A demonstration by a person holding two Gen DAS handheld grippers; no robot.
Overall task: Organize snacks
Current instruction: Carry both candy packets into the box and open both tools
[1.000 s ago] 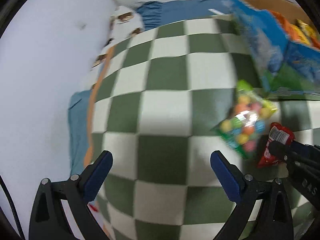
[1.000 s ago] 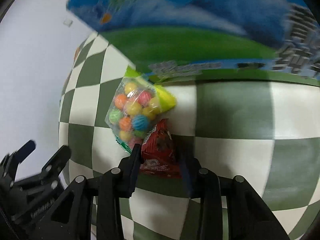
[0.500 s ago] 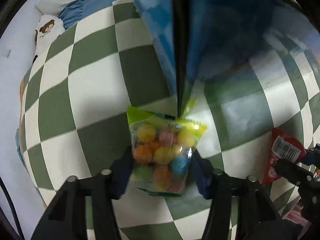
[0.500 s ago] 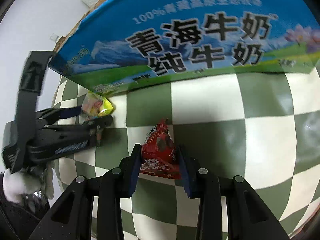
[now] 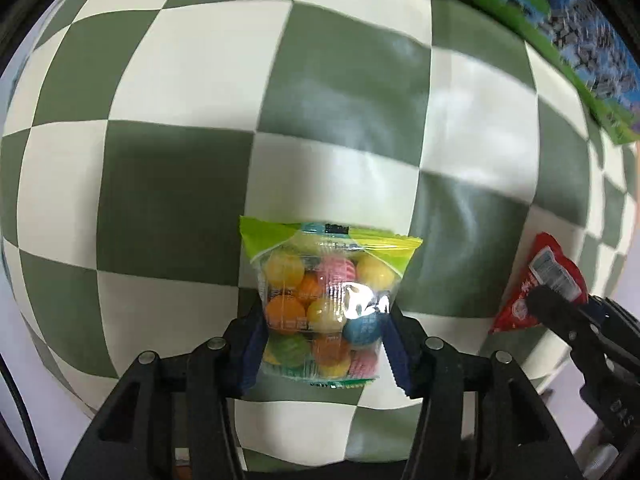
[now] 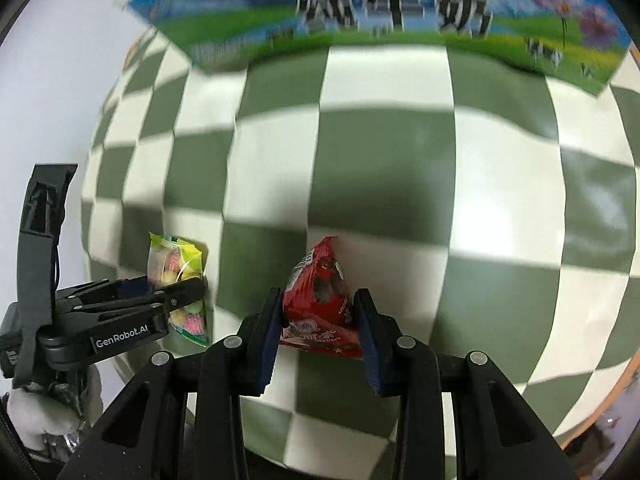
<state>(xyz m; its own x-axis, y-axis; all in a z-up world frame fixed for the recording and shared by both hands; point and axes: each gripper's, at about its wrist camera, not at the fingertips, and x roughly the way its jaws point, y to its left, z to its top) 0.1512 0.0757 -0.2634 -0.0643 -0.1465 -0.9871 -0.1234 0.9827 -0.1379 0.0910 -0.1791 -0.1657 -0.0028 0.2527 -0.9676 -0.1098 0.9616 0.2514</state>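
Above the checkered cloth (image 5: 180,184), left gripper (image 5: 324,344) pinches the candy-ball bag (image 5: 328,300); right gripper (image 6: 318,332) pinches the red snack packet (image 6: 320,304); printed carton (image 6: 360,4) at far edge

**Checked cloth and pale surroundings**

A green-and-white checked cloth (image 5: 180,184) covers the surface and fills most of both views; its squares bulge with the fisheye lens, and soft creases cross the cloth (image 6: 400,168) in the right wrist view; beyond its left edge lies a plain pale surface (image 6: 48,92); a thin orange border (image 6: 624,376) runs along the cloth's lower right edge; what lies past it is too blurred to tell.
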